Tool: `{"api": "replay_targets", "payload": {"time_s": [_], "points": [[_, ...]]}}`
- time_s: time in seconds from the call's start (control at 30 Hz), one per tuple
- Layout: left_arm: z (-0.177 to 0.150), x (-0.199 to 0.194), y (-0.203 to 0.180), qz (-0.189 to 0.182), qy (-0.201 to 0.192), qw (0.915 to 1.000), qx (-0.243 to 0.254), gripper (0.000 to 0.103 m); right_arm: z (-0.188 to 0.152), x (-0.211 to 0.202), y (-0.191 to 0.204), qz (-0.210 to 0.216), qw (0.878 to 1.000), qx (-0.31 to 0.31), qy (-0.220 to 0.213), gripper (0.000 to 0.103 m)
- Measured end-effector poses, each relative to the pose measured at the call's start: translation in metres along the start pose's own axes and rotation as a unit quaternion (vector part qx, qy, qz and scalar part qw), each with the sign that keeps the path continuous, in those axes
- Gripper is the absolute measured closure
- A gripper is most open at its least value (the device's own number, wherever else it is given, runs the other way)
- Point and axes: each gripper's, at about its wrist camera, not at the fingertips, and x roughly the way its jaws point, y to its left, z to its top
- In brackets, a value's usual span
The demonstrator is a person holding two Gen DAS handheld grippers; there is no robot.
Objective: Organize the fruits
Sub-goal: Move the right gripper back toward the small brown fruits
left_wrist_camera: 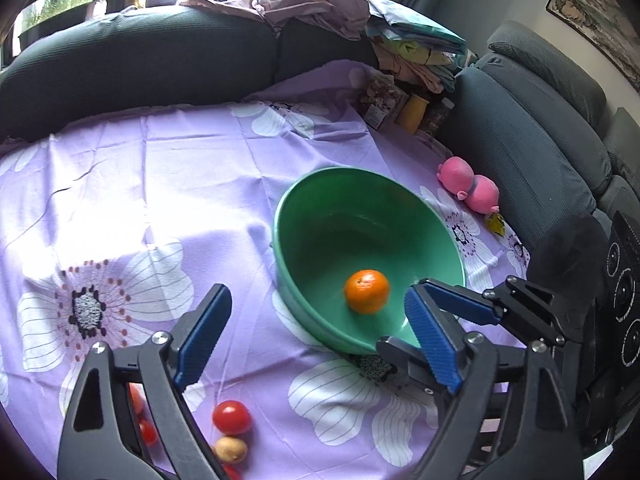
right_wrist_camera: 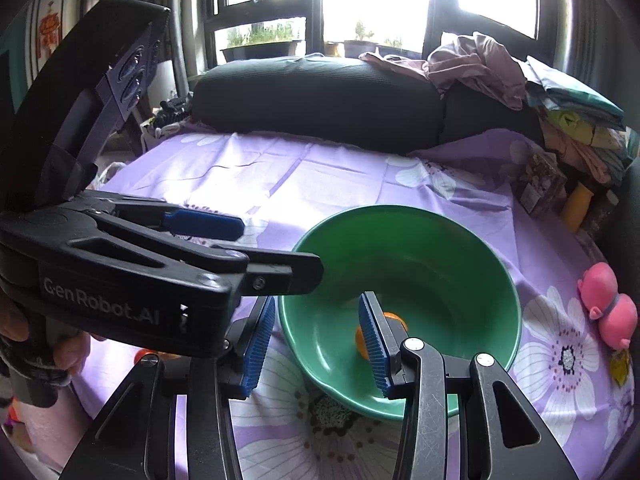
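A: Left wrist view: the left gripper (left_wrist_camera: pixel 318 340) is spread wide and empty. The tangerine (left_wrist_camera: pixel 367 291) sits in the green bowl (left_wrist_camera: pixel 288 216) ahead, toward its right finger. The red tomato (left_wrist_camera: pixel 232 417) and pale fruit (left_wrist_camera: pixel 230 449) lie below, near its left finger.

B: Right wrist view: the right gripper (right_wrist_camera: pixel 316 346) gapes empty over the bowl's (right_wrist_camera: pixel 404 216) near rim, the tangerine (right_wrist_camera: pixel 362 340) behind its right pad. The loose fruit looks nearer the left gripper (right_wrist_camera: pixel 240 236); all round, no long axis.
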Motion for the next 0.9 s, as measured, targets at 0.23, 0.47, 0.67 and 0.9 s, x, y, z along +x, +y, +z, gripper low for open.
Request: {"api": "replay_targets", "payload": {"time_s": [0.23, 0.47, 0.67, 0.9], "points": [[-0.020, -0.027, 0.026, 0.070, -0.016, 0.9973, -0.017, 0.002, 0.001, -0.010, 0.019, 0.001, 1.000, -0.018, -0.001, 0.053], [-0.044, -0.051, 0.054, 0.108, -0.017, 0.9927, -0.051, 0.001, 0.002, -0.018, 0.044, -0.002, 0.999, -0.041, -0.004, 0.047], [-0.067, -0.068, 0.069, 0.127, -0.017, 0.9895, -0.066, 0.001, 0.003, -0.020, 0.062, 0.005, 0.998, -0.057, -0.006, 0.047], [-0.089, -0.079, 0.084, 0.137, -0.012, 0.9876, -0.075, 0.001, -0.002, -0.013, 0.077, 0.032, 0.997, -0.063, 0.011, 0.047]]}}
